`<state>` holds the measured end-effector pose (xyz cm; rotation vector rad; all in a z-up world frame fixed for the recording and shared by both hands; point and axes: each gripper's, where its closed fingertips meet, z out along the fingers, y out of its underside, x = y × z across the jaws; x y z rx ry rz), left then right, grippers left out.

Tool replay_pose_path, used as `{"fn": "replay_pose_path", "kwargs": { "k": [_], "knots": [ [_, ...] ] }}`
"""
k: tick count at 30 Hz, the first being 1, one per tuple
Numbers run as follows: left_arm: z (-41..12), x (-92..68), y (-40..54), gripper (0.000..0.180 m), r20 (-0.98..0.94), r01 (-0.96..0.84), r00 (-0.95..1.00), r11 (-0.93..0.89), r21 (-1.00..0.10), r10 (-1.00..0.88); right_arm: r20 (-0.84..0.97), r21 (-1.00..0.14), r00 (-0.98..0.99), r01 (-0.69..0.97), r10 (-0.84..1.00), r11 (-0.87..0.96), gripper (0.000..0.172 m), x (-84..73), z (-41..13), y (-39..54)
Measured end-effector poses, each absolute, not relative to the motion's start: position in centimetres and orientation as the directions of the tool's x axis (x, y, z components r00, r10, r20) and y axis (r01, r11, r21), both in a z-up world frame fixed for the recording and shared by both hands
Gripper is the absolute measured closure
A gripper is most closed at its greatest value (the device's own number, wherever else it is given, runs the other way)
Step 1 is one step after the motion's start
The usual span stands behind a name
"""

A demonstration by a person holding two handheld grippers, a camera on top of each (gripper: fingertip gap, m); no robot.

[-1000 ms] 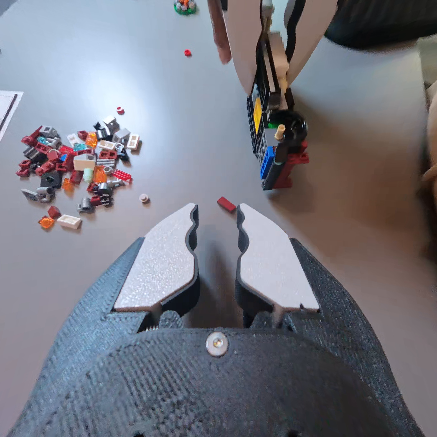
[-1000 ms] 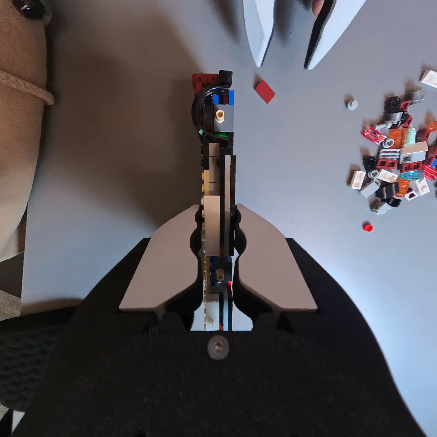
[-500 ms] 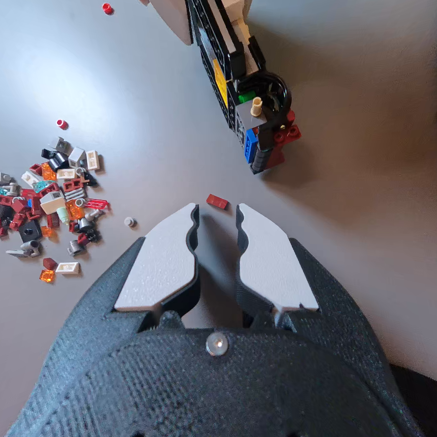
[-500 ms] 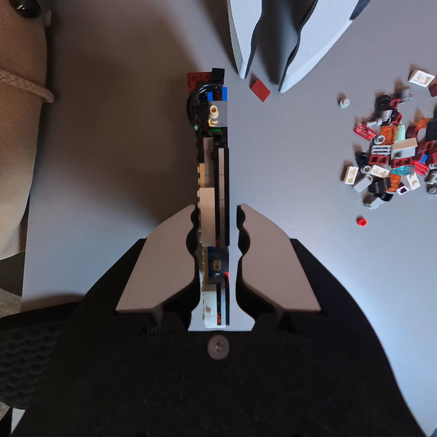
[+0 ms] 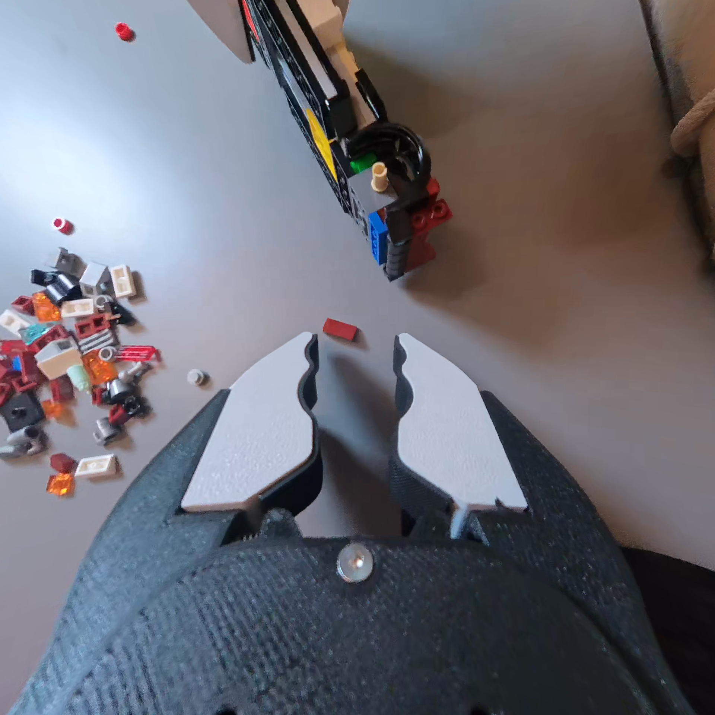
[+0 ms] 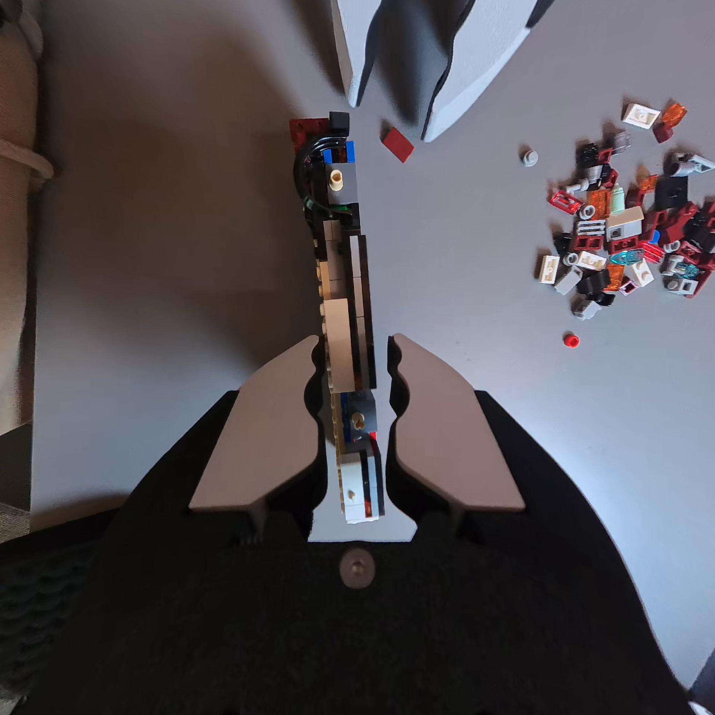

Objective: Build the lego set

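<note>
A: What are your tools doing?

B: Your left tool (image 5: 356, 338) is hanging just over the desk (image 5: 541, 348) with its fingers apart and nothing between them. A small dark red tile (image 5: 339, 329) is lying flat just ahead of the tips, a little toward the left finger.

A: And the right one?

B: Your right tool (image 6: 353, 340) is straddling the long brick model (image 6: 344, 247), which is standing on its edge and reaching out well ahead of the tips. The jaws are not clamping it. Desk is showing between the model's black side and the right finger (image 6: 437, 418). On the left side the model is lying very near the finger, and I cannot tell if they are touching.

A: How would the model handle?

B: I am judging it light and stiff along its length, but brittle. Its far end is carrying a black hose and small add-ons that look easy to knock off. The flat long sides, where your fingers are sitting, look like the soundest hold.

A: And the tile?

B: It is thin, smooth and probably slippery. Its short edges are offering the only grip.

A: Anything else close?

B: A pile (image 5: 69, 348) of loose bricks is lying well to the left of the left tool, with a grey stud (image 5: 197, 376) nearer.
</note>
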<state>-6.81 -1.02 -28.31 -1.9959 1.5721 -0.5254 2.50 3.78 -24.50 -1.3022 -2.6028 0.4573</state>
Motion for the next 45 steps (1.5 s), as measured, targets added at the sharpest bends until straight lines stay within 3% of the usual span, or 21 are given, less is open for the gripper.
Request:
{"fn": "replay_pose_path", "kwargs": {
  "k": [10, 28, 38, 45],
  "knots": [
    [-28.8, -6.8, -1.9, 0.156, -0.001, -0.805, 0.216, -0.178, -0.566, -0.976, 0.089, -0.318, -0.563, 0.765, 0.821, 0.559, 0.141, 2.7, -24.3, 3.6],
    [-28.7, -6.6, -1.2, 0.153, -0.062, -0.762, 0.363, -0.258, -0.594, -0.93, 0.138, -0.345, -0.533, 0.764, 0.835, 0.545, 0.141, 2.9, -23.9, 3.1],
    [-28.6, -6.5, -4.1, 0.16, 0.06, -0.758, 0.303, -0.279, -0.59, -0.951, 0.149, -0.363, -0.526, 0.759, 0.837, 0.541, 0.144, 2.8, -23.9, 3.5],
    [-28.7, -7.9, -2.2, 0.157, 0.016, -0.734, 0.41, -0.34, -0.588, -0.912, 0.136, -0.361, -0.541, 0.753, 0.83, 0.55, 0.146, 2.6, -24.2, 3.4]
  ]
}}
